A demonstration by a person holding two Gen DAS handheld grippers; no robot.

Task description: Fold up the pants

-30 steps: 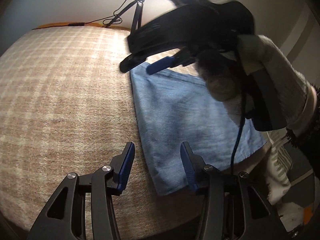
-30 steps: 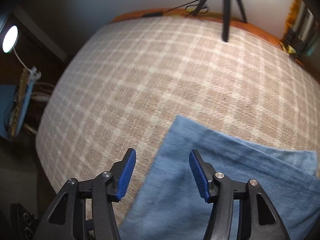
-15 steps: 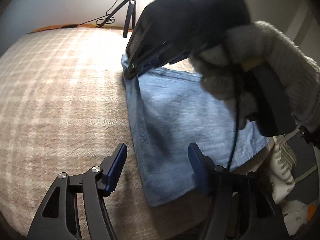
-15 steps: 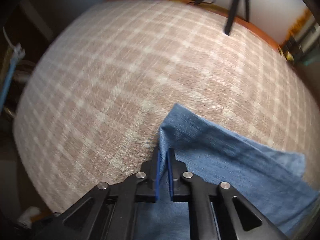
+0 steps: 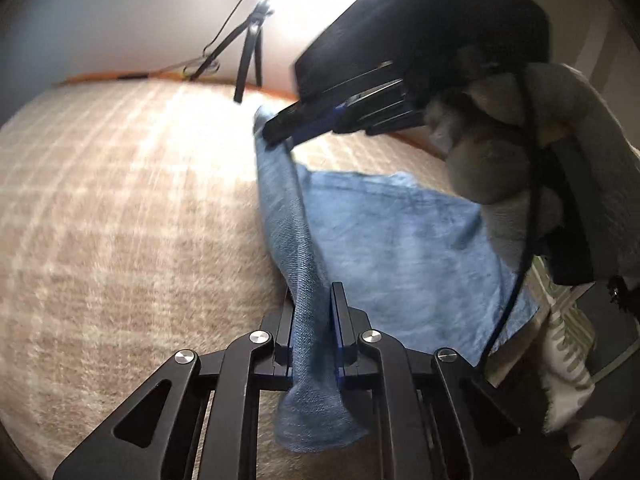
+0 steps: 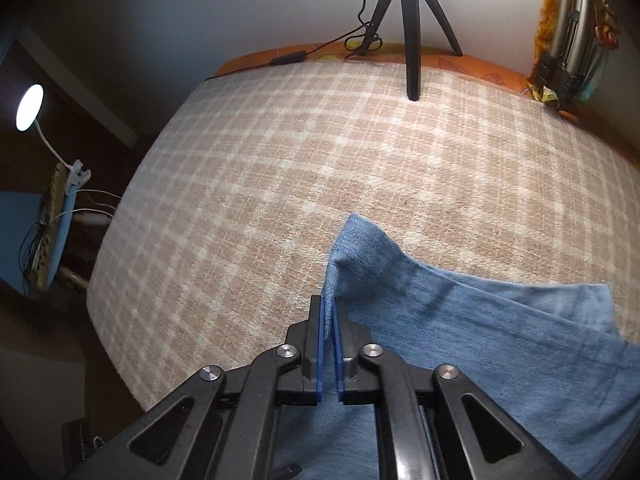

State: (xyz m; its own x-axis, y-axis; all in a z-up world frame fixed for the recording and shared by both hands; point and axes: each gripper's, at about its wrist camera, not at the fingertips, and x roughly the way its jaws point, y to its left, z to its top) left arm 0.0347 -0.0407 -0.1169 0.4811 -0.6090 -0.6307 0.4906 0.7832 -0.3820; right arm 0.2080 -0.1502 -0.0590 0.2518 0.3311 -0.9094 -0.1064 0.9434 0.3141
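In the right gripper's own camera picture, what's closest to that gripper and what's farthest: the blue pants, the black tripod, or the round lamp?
1. Blue pants: clamped in the right gripper.
2. Round lamp: far left, off the bed.
3. Black tripod: top, at the bed's far edge.
Lamp versus tripod is close.

The pants [image 6: 460, 320] lie on the near right part of a checked blanket [image 6: 280, 184], their left edge lifted off it between two grippers. The left gripper [image 5: 314, 320] clamps the near corner, the right gripper [image 6: 329, 344] the far corner. A tripod [image 6: 412, 28] stands at the blanket's far edge, a cable [image 6: 320, 50] trailing left of it. A lamp [image 6: 30, 106] stands off the blanket's left side.
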